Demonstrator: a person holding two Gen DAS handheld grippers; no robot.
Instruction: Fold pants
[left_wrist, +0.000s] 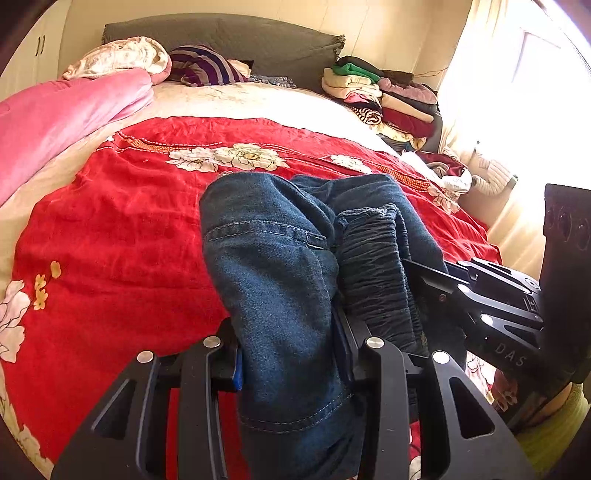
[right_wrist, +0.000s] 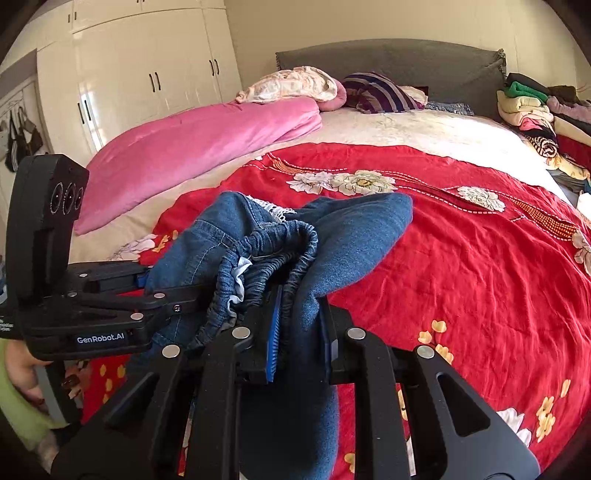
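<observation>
Blue denim pants (left_wrist: 273, 258) with an elastic waistband (left_wrist: 373, 266) are bunched and held up over the red floral bedspread (left_wrist: 122, 221). My left gripper (left_wrist: 291, 354) is shut on the denim near the waist. My right gripper (right_wrist: 299, 328) is shut on the pants (right_wrist: 354, 229) beside the gathered waistband (right_wrist: 273, 243). The two grippers are close side by side; the right one shows in the left wrist view (left_wrist: 491, 299), and the left one shows in the right wrist view (right_wrist: 155, 295). The rest of the pants hangs below, out of sight.
A pink quilt (right_wrist: 207, 147) lies along the bed's left side. Pillows (right_wrist: 380, 92) sit at the grey headboard (right_wrist: 406, 62). A pile of folded clothes (left_wrist: 388, 96) is at the far right corner. White wardrobes (right_wrist: 140, 74) stand left; a curtained window (left_wrist: 498, 92) is right.
</observation>
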